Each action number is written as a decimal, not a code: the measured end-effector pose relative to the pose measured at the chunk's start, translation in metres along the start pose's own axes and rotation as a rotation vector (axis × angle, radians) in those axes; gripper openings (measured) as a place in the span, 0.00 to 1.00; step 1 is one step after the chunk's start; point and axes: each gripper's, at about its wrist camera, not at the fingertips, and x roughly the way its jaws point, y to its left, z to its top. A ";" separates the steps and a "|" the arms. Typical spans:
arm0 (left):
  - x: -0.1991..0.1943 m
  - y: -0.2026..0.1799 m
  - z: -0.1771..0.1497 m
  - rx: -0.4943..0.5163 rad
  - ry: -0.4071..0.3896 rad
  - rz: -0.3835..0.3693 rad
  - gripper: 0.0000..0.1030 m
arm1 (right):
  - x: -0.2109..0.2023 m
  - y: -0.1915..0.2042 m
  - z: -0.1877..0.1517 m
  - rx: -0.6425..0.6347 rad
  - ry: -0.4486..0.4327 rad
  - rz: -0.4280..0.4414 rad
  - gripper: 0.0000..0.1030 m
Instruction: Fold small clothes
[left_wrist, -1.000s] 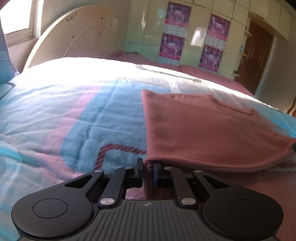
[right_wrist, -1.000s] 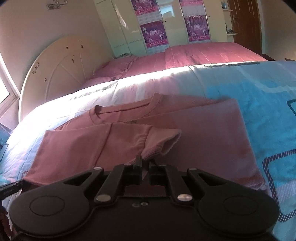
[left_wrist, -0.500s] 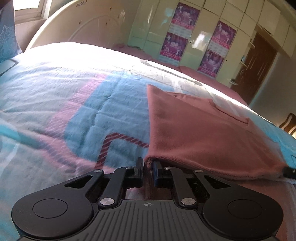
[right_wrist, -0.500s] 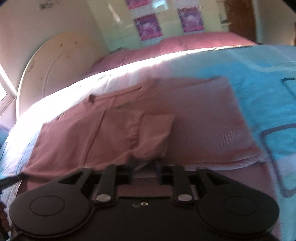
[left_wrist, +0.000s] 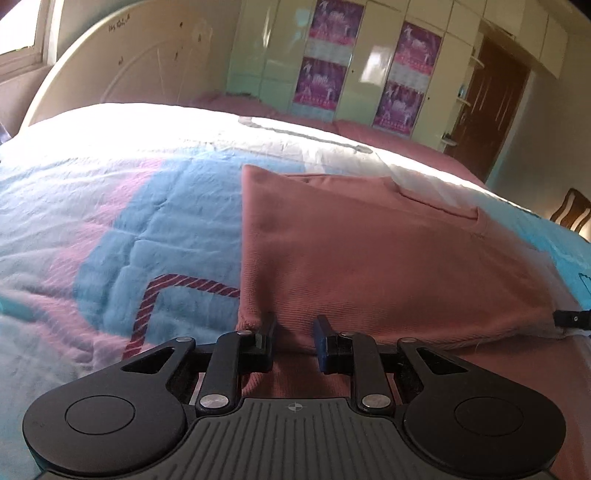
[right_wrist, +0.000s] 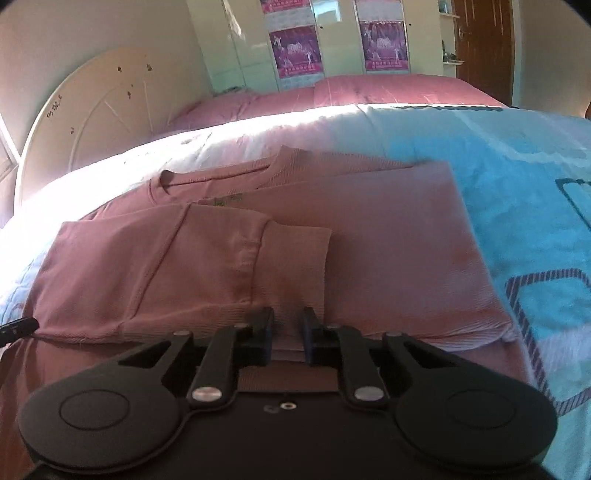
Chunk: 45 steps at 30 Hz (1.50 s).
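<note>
A salmon-pink T-shirt (left_wrist: 369, 258) lies on the bed with its sides folded in. In the right wrist view the shirt (right_wrist: 388, 240) shows one short sleeve (right_wrist: 291, 258) lying flat across its middle, below the neckline. My left gripper (left_wrist: 295, 334) is at the shirt's near left hem corner. Its jaws are opening and the hem sits loosely between the fingers. My right gripper (right_wrist: 288, 328) is at the near hem below the sleeve. Its jaws are closing with a narrow gap left and cloth between them. Each view shows the other gripper's tip at the shirt's edge.
A blue, pink and white quilt (left_wrist: 129, 229) covers the bed. A cream headboard (left_wrist: 147, 74) and pink pillows lie beyond. A pale wardrobe with purple posters (left_wrist: 369, 74), a brown door (left_wrist: 495, 110) and a wooden chair (left_wrist: 570, 210) stand further off.
The left jaws, shut on the hem corner before, now stand apart. The right gripper let the sleeve drop flat, sank toward the near hem, and its jaws widened then narrowed.
</note>
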 end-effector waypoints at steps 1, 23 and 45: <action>-0.001 -0.001 0.002 0.003 0.007 0.002 0.21 | -0.002 0.000 0.002 -0.006 -0.008 0.000 0.20; 0.122 0.067 0.109 -0.155 -0.058 -0.101 0.06 | 0.047 -0.030 0.040 0.184 -0.032 0.075 0.07; 0.114 -0.092 0.082 0.250 -0.013 -0.179 0.61 | 0.091 0.096 0.064 -0.151 -0.037 0.092 0.28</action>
